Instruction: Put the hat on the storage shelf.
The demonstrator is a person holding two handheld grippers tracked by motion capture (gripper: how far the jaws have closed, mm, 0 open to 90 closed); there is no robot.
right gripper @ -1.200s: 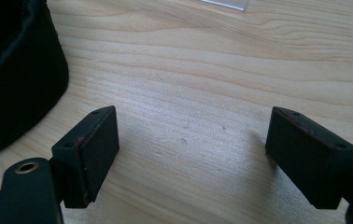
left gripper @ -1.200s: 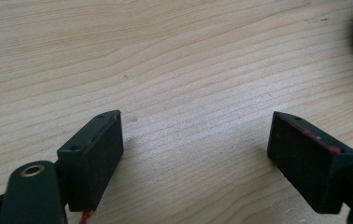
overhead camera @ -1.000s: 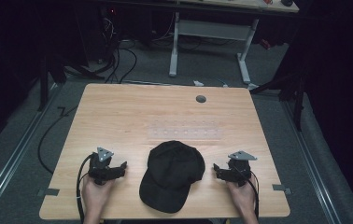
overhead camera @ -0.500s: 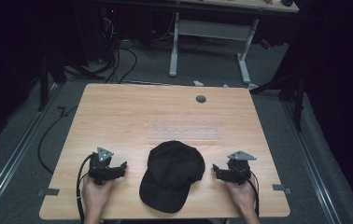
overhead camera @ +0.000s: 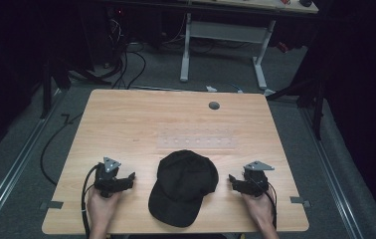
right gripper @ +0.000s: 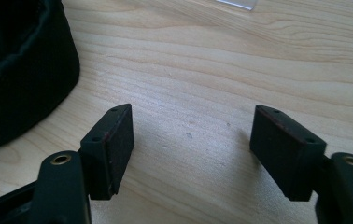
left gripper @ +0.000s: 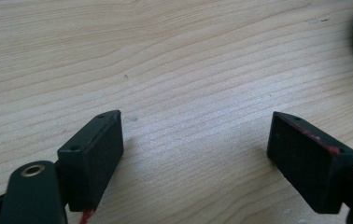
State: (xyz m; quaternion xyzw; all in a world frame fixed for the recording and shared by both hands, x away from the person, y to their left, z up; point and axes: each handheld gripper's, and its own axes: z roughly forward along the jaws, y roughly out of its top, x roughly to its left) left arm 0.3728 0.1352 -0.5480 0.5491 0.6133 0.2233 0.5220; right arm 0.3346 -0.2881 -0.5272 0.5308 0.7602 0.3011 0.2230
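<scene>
Black fabric forms the cap (overhead camera: 182, 185), which lies on the near middle of the wooden table (overhead camera: 141, 119), its brim pointing toward the near edge. The left gripper (overhead camera: 130, 178) rests on the table just left of the cap, apart from it, with its jaws spread wide and only bare wood between them. The right gripper (overhead camera: 231, 179) rests just right of the cap, apart from it; its jaws have just been closing slightly, stand well apart and hold nothing. A small grey disc (overhead camera: 214, 105) sits near the far edge.
</scene>
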